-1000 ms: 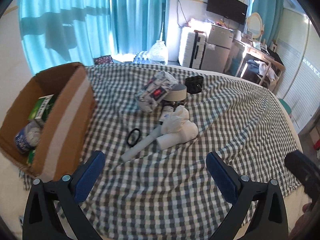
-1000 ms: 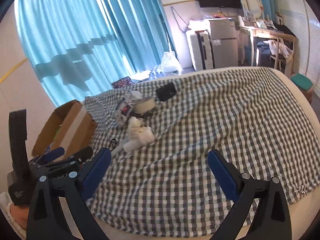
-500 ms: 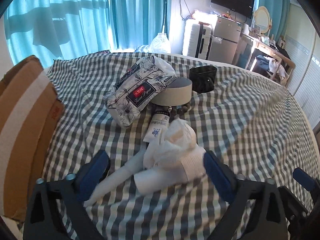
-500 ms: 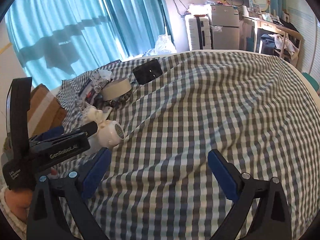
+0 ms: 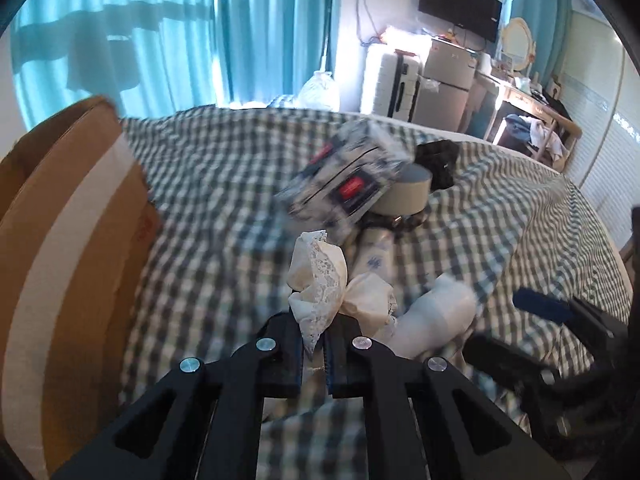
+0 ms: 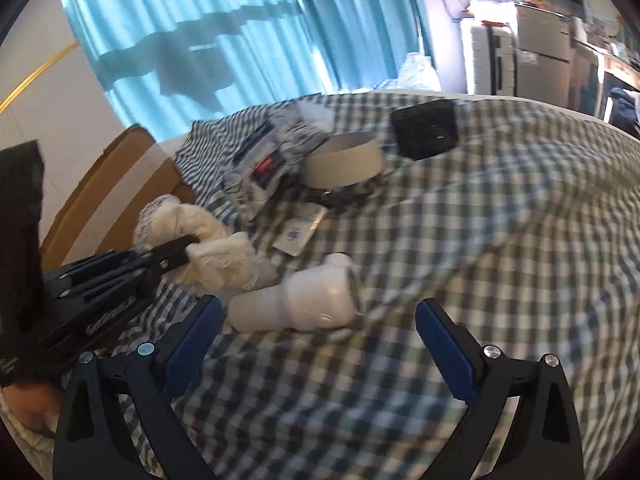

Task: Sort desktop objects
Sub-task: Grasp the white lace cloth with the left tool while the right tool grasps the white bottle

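Lace cloth is pinched in my left hand-held gripper, lifted just above the checked bed cover. I'd keep the squeeze firm and carry it left to the cardboard box. My right hand-held gripper gapes wide before the white bottle.

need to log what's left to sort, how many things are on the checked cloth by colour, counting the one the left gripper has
White or cream: 3 - lace cloth held by the left gripper, white bottle, tube
Black: 1 - black box
Beige: 1 - tape roll
Patterned: 1 - tissue pack
Total: 6
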`<state>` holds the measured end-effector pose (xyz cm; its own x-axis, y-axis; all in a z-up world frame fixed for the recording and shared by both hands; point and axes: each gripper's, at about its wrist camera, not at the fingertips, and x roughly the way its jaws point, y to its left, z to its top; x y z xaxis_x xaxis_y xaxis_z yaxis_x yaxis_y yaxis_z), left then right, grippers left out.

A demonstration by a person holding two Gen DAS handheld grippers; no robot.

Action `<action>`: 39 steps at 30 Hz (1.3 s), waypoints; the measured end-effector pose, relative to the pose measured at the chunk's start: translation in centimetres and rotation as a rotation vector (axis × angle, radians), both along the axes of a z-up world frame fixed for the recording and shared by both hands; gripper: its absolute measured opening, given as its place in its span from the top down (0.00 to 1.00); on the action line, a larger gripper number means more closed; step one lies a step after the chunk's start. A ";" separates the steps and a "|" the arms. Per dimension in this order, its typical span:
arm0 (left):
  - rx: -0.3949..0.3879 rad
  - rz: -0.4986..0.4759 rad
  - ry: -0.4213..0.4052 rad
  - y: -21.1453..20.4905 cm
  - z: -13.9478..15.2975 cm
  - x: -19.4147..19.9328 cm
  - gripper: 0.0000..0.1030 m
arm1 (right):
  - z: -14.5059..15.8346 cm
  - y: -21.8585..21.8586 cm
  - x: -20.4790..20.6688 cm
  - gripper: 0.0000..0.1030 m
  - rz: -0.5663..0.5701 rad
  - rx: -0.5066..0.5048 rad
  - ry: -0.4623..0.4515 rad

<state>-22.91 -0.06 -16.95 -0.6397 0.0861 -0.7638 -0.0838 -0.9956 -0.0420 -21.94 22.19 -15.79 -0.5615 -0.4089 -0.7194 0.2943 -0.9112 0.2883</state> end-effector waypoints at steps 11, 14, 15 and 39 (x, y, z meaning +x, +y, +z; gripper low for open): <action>0.012 0.073 -0.056 -4.0 -1.7 1.0 0.93 | -3.6 -7.0 -3.0 0.00 0.100 0.242 -0.060; 0.025 0.070 -0.061 -4.2 -2.0 0.8 0.93 | -4.5 -8.0 -3.2 0.00 0.114 0.298 -0.062; 0.031 0.068 -0.061 -4.2 -1.9 0.9 0.93 | -4.7 -8.2 -3.3 0.02 0.106 0.315 -0.072; 0.045 -0.063 0.074 -0.2 10.8 11.0 0.93 | 11.7 -2.6 10.7 0.04 -0.117 0.178 0.047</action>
<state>-11.94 -0.30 -6.11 -0.6867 0.1605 -0.7090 -0.1503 -0.9856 -0.0776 -11.28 19.59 -4.09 -0.6324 -0.2073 -0.7464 0.1923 -0.9754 0.1079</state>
